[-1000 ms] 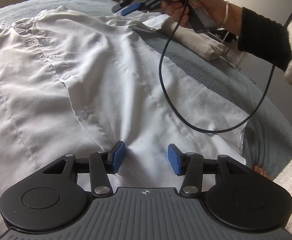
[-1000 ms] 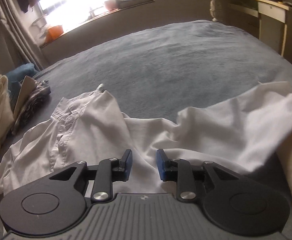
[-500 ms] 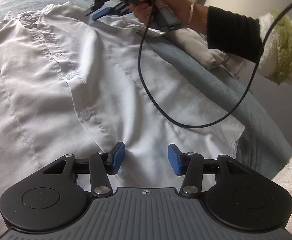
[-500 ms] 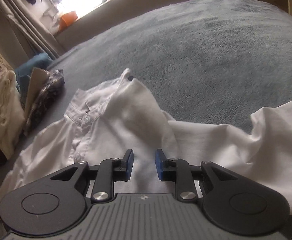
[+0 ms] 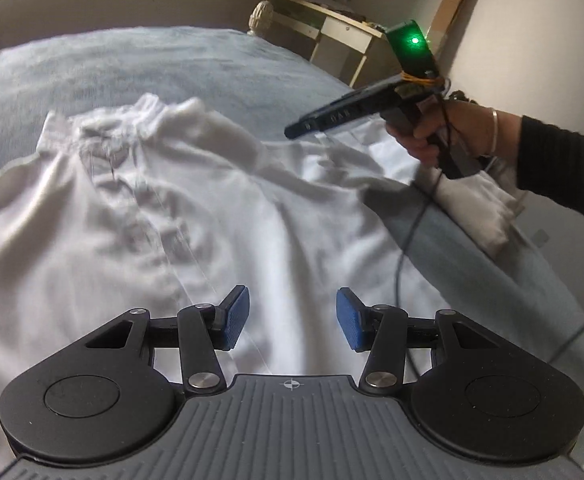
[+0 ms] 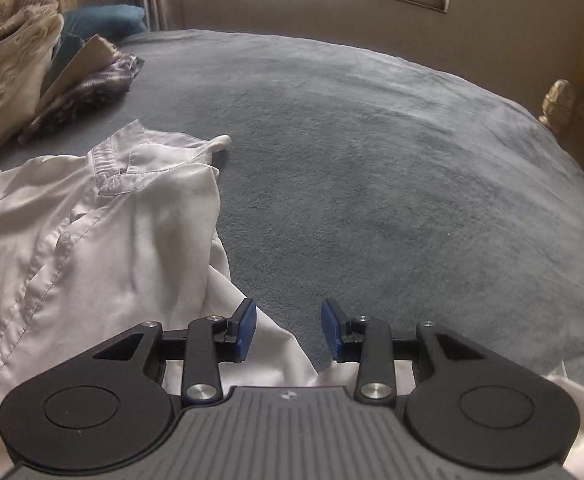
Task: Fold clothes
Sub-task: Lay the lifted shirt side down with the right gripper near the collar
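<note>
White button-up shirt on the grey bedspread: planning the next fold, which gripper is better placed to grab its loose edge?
Probably the right gripper: its opening jaws straddle the white button-up shirt edge, while the left gripper hovers mid-shirt.

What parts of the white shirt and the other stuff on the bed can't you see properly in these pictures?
- Left wrist view: the white button-up shirt is motion-blurred, so its buttons can't be counted; the left claw covers its near edge.
- Right wrist view: the right claw, jaws opening, covers the shirt's lower part; the frame edge cuts off its left side.
- Right wrist view: the pile of clothes is cut off at the left edge.
</note>
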`<action>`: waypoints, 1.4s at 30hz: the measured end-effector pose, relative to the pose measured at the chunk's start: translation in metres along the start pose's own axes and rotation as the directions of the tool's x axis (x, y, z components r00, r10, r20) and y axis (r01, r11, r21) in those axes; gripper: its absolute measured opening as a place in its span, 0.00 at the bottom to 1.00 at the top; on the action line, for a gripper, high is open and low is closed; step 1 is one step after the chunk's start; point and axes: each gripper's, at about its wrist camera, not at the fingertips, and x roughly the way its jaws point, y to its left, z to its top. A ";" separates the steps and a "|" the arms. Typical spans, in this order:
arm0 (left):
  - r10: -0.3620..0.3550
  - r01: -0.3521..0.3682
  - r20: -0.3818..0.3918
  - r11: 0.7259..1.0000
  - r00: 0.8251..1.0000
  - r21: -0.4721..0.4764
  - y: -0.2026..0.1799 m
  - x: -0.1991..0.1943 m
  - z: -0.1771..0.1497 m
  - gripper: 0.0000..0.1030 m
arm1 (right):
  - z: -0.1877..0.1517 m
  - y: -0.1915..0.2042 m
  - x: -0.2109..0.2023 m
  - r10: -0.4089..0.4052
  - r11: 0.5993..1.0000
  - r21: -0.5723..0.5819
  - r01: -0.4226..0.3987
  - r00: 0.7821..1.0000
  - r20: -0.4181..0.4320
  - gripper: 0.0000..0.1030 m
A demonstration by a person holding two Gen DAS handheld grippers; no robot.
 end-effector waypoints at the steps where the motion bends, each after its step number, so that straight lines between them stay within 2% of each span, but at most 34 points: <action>1: 0.036 -0.036 0.013 0.999 0.999 0.032 0.003 0.014 0.012 0.47 | 0.003 0.000 0.005 0.017 1.000 -0.019 -0.018 1.000 -0.011 0.38; 4: 0.121 -0.125 0.042 0.986 0.992 0.111 0.012 0.056 0.045 0.47 | 0.007 0.005 0.019 0.026 0.996 -0.087 -0.030 0.998 -0.050 0.37; 6: 0.186 -0.191 0.050 0.968 0.981 0.163 0.018 0.084 0.062 0.47 | 0.008 0.008 0.024 0.047 0.992 -0.118 -0.054 0.997 -0.064 0.37; 8: 0.245 -0.249 0.044 0.955 0.969 0.164 0.026 0.105 0.071 0.47 | 0.008 0.010 0.025 0.076 0.987 -0.133 -0.085 0.995 -0.069 0.36; 12: 0.275 -0.276 0.020 0.955 0.961 0.110 0.042 0.123 0.073 0.47 | 0.008 0.010 0.022 0.122 0.980 -0.151 -0.129 0.991 -0.058 0.36; 16: 0.285 -0.286 0.017 0.953 0.958 0.102 0.047 0.127 0.065 0.47 | 0.004 0.010 0.030 0.119 0.979 -0.161 -0.128 0.991 -0.064 0.32; 18: 0.289 -0.290 0.024 0.952 0.957 0.097 0.047 0.128 0.064 0.47 | -0.001 0.014 0.035 0.099 0.980 -0.167 -0.107 0.993 -0.057 0.19; 19: 0.292 -0.293 0.024 0.952 0.956 0.091 0.047 0.131 0.066 0.47 | -0.004 0.016 0.037 0.089 0.981 -0.171 -0.097 0.995 -0.054 0.17; 20: 0.295 -0.297 0.025 0.951 0.955 0.087 0.047 0.131 0.066 0.47 | -0.007 0.019 0.038 0.077 0.981 -0.177 -0.083 0.996 -0.043 0.01; 21: 0.299 -0.300 0.026 0.950 0.954 0.084 0.047 0.131 0.066 0.47 | -0.009 0.021 0.035 0.060 0.981 -0.181 -0.063 0.998 -0.020 0.00; 25: 0.304 -0.305 0.032 0.949 0.952 0.083 0.046 0.131 0.065 0.47 | -0.014 0.007 0.017 -0.029 0.998 -0.059 0.034 0.997 0.072 0.00; 29: 0.306 -0.308 0.037 0.949 0.951 0.073 0.047 0.132 0.065 0.47 | -0.026 -0.012 0.014 -0.094 0.992 0.093 0.087 0.993 0.073 0.00; 33: 0.309 -0.311 0.038 0.948 0.950 0.073 0.047 0.134 0.065 0.48 | -0.032 -0.014 0.022 -0.119 0.980 0.169 0.108 0.991 0.058 0.00; 36: 0.311 -0.313 0.040 0.947 0.950 0.072 0.047 0.134 0.065 0.48 | -0.030 -0.021 0.017 -0.132 0.968 0.227 0.109 0.987 0.088 0.02; 39: 0.313 -0.315 0.041 0.946 0.949 0.071 0.048 0.135 0.065 0.48 | -0.028 -0.032 0.008 -0.162 0.947 0.297 0.121 0.980 0.115 0.02; 42: 0.314 -0.317 0.043 0.946 0.948 0.068 0.048 0.135 0.065 0.49 | -0.034 -0.058 -0.014 -0.192 0.884 0.454 0.111 0.972 0.137 0.03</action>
